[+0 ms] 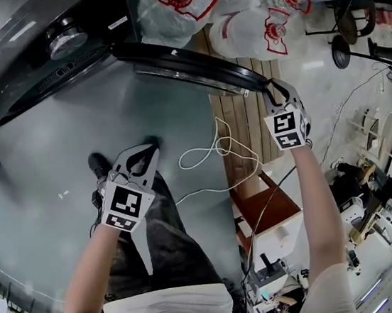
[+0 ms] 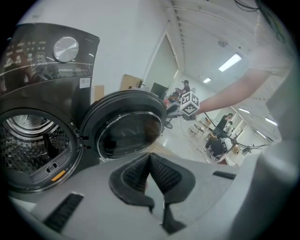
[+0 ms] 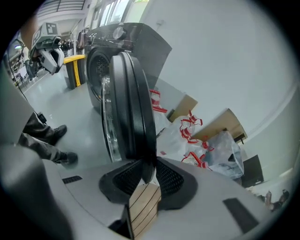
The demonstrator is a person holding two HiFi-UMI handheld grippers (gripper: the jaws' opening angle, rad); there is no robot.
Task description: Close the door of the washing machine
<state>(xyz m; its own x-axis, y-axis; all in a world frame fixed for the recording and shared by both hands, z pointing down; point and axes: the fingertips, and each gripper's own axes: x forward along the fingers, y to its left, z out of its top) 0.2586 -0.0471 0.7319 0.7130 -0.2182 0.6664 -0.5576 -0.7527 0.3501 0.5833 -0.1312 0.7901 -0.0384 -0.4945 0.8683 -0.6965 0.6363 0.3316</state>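
**Head view.** Your right claw point(image 1: 271, 93), at 2 o'clock, was closed on the free rim of the door point(image 1: 191, 63). The door swept across 12 o'clock, standing wide open from the washing machine point(image 1: 27, 74) at 10 o'clock. Your left claw point(image 1: 142, 156), at 9 o'clock above the floor point(image 1: 74, 154), had its jaws together with nothing between them.

The step in hand was judged to be the swing towards the drum point(image 2: 28, 140). It called for a firm pinch on the rim and a push along the arc about the hinge point(image 2: 82, 137), not a straight line. Release was best left until the door sat flush against the front.

The door was round, with a thick glossy black frame and a bulging dark glass porthole point(image 2: 123, 133). The right gripper view showed it edge-on.
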